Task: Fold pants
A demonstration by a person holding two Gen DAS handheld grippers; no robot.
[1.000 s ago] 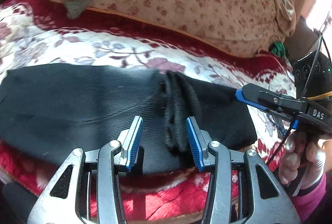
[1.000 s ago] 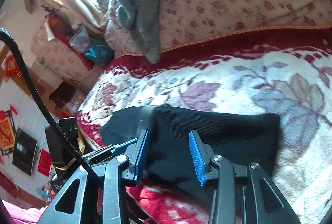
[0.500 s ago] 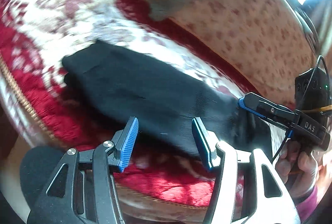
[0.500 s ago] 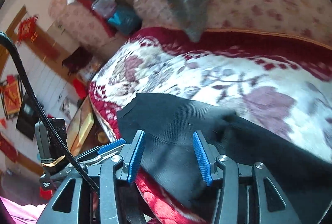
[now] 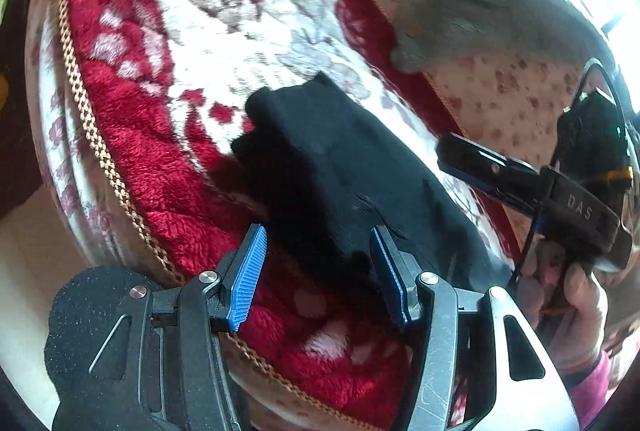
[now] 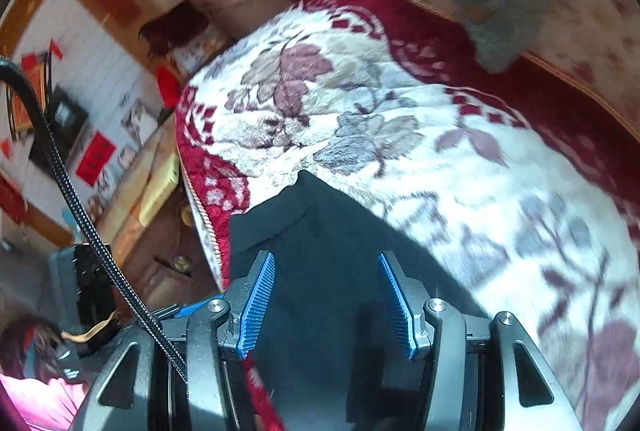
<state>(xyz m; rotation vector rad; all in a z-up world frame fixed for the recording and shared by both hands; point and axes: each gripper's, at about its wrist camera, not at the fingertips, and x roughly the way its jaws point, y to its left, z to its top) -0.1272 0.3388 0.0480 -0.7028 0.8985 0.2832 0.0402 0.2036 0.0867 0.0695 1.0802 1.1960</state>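
pants (image 5: 340, 167): we judge them soft, light knit, folded on the blanket (image 5: 224, 11); take the far hem corners
left gripper (image 5: 316, 271): open, empty, over pants
right gripper (image 6: 326, 305): jaws just widened, nothing gripped

Mounted 1 per gripper, looking forward and down along blue fingers (image 5: 246, 277), close over the bed. Left view facing across black pants (image 5: 340, 175) toward the right gripper (image 5: 492, 171). Right view facing the bed's corner. Both sharing pants and floral blanket (image 6: 400, 119).
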